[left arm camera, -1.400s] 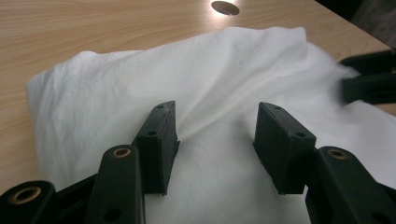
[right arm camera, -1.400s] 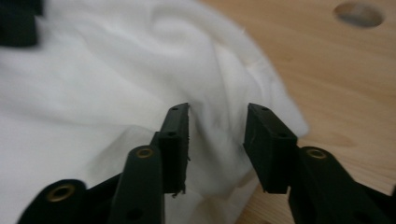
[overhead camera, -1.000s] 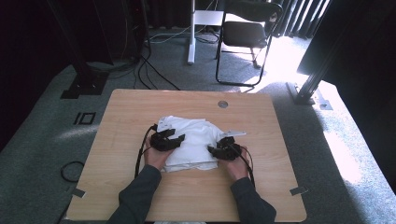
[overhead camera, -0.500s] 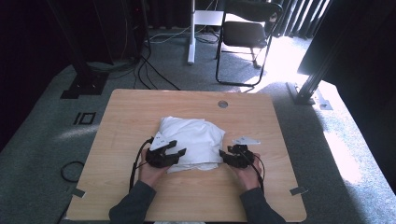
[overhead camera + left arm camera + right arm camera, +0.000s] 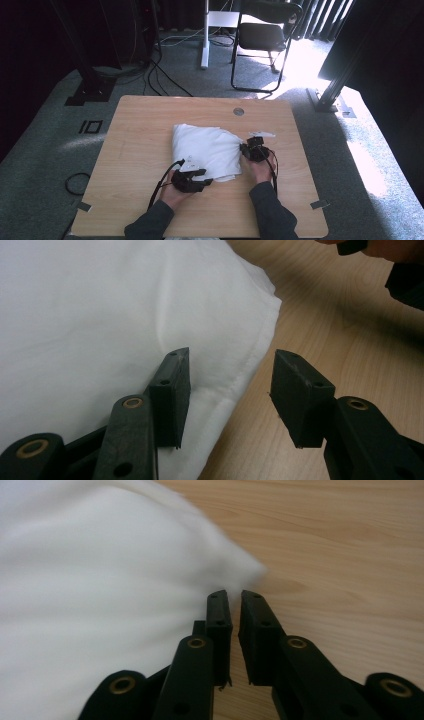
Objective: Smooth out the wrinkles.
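Observation:
A white cloth [image 5: 205,150] lies bunched in the middle of the wooden table [image 5: 145,125]. My right gripper [image 5: 245,150] is at its right corner, which is drawn out to a point toward the jaws. In the right gripper view the gripper [image 5: 235,597] is shut on the cloth [image 5: 100,580], and folds radiate from the jaw tips. My left gripper [image 5: 206,179] is at the cloth's near edge. In the left gripper view it [image 5: 230,365] is open, with one jaw over the cloth [image 5: 100,315] and the hemmed edge lying between the jaws.
The table has a round grommet [image 5: 238,111] near its far edge. A black chair [image 5: 262,35] and a white post [image 5: 204,35] stand on the carpet beyond, with cables [image 5: 160,80] trailing on the floor at far left.
Both hands drew back toward the near edge. The right gripper then pulled the cloth's right corner outward into a point, and the left gripper settled lower at the near hem.

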